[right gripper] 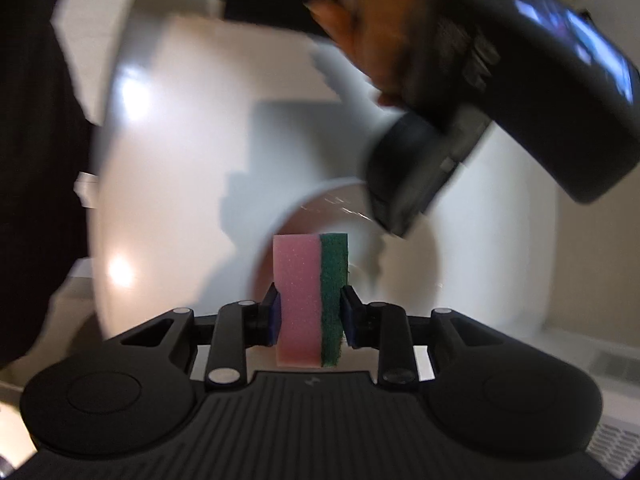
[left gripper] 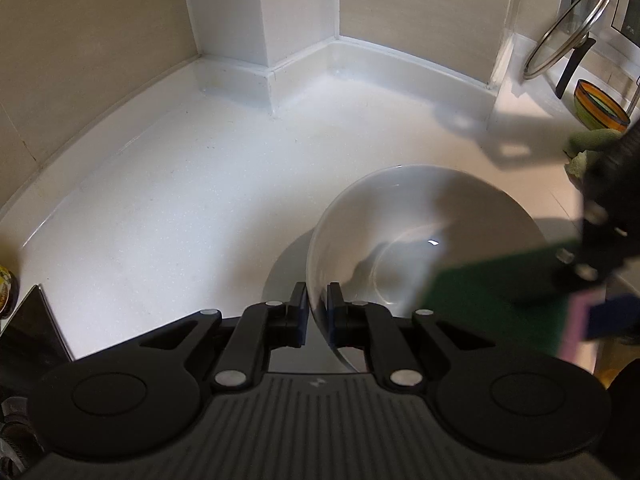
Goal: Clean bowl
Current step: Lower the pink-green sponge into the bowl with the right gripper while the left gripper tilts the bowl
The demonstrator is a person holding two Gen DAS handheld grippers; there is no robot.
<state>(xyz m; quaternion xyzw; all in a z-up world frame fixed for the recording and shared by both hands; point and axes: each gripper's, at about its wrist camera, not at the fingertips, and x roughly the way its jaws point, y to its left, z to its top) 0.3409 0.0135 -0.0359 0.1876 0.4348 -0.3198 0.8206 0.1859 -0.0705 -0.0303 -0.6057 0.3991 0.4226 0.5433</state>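
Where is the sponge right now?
The pink and green sponge is squeezed between the right gripper's fingers, just over the white bowl the left gripper holds.

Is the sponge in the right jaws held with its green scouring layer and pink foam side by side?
Yes: the sponge sits clamped between the jaws, pink foam against one, green layer against the other.

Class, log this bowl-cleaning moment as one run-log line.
left tongs: shut on white bowl rim | right tongs: shut on pink-green sponge | sponge: near bowl, contact unclear

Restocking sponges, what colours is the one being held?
Pink foam with a green scouring layer on the sponge, clearest in the right wrist view.
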